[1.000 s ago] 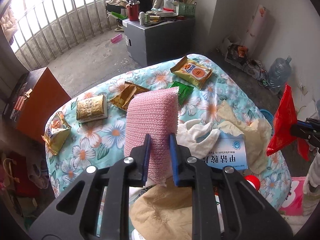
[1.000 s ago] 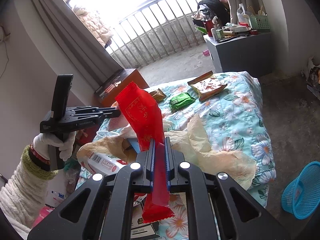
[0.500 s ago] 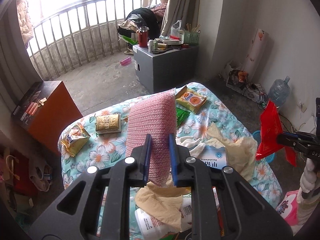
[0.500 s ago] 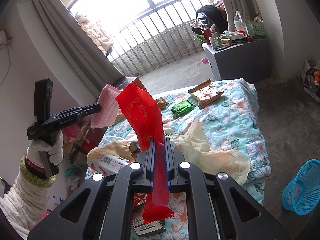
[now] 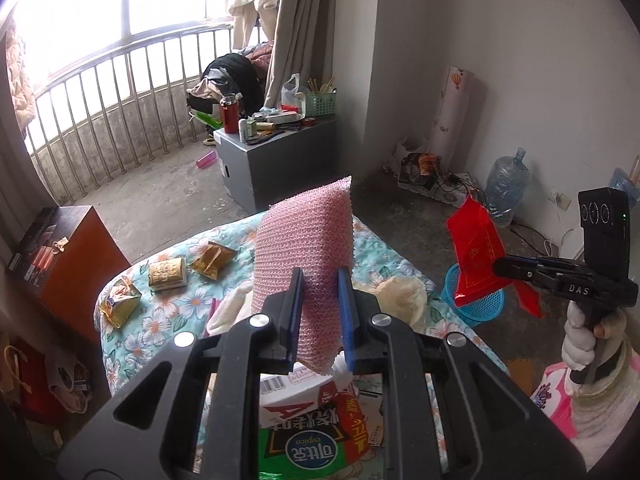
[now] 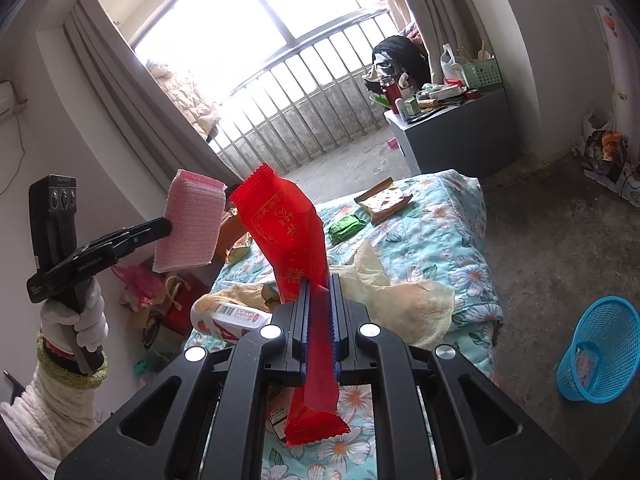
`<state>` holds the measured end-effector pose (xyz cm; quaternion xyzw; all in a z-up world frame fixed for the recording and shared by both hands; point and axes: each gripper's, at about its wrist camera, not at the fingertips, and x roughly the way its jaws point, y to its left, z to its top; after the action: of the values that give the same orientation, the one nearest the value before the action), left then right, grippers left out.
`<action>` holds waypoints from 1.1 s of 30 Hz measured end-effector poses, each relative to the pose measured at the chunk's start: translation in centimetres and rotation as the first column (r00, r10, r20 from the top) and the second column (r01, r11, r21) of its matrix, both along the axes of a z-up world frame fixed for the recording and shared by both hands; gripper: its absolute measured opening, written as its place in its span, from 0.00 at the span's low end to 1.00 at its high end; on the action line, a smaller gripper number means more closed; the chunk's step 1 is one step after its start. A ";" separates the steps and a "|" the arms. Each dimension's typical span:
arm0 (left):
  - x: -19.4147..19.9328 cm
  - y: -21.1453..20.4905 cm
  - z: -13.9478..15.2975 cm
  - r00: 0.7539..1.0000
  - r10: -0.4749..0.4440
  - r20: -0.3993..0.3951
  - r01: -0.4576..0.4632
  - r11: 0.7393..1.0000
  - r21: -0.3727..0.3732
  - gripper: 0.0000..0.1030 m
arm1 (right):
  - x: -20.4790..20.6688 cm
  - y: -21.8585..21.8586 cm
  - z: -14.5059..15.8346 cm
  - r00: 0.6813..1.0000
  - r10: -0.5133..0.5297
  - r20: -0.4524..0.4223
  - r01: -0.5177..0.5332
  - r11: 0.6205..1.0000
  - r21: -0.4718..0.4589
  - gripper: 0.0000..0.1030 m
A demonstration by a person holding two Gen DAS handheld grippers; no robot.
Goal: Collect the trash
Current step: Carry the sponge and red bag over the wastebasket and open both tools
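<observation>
Both claws now higher above the surface [image 5: 168, 312]: left claw [image 5: 318, 280] clamps pink sponge [image 5: 306, 240], right claw [image 6: 320, 292] clamps red wrapper [image 6: 288, 232]; blue basket [image 6: 596, 348] presumably next.

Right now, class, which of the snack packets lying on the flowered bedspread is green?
The small green packet beside the brown-edged packet at the bedspread's far end; the others lying there are gold or brown.

Bright barred window [image 5: 120, 40], concrete floor [image 6: 560, 248], grey cabinet [image 5: 280, 168]

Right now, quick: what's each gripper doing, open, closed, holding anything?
Left gripper: closed on the pink scrub pad, lifted above the table.
Right gripper: closed on the red wrapper, also held up in the air.
</observation>
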<state>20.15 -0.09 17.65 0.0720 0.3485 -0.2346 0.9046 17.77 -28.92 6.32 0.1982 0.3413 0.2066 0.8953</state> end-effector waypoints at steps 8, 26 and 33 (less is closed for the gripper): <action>-2.6 -6.4 0.0 0.990 -0.137 -0.016 0.136 0.990 -0.042 0.15 | -4.1 -5.8 -0.1 0.993 -0.118 -0.006 0.118 0.992 0.031 0.09; -2.7 -30.6 -6.9 0.875 -0.451 -0.179 0.451 0.892 -0.043 0.15 | -10.9 -23.9 -8.4 0.852 -0.499 -0.161 0.518 0.848 0.111 0.09; -0.6 -41.0 -14.2 0.803 -0.523 -0.285 0.534 0.844 -0.047 0.15 | -10.7 -31.5 -16.2 0.715 -0.611 -0.341 0.685 0.711 0.160 0.09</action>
<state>19.54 -41.11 3.44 0.1475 0.4460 -0.4787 0.7417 7.03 -60.44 -9.93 0.4537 0.3322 -0.1065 0.8200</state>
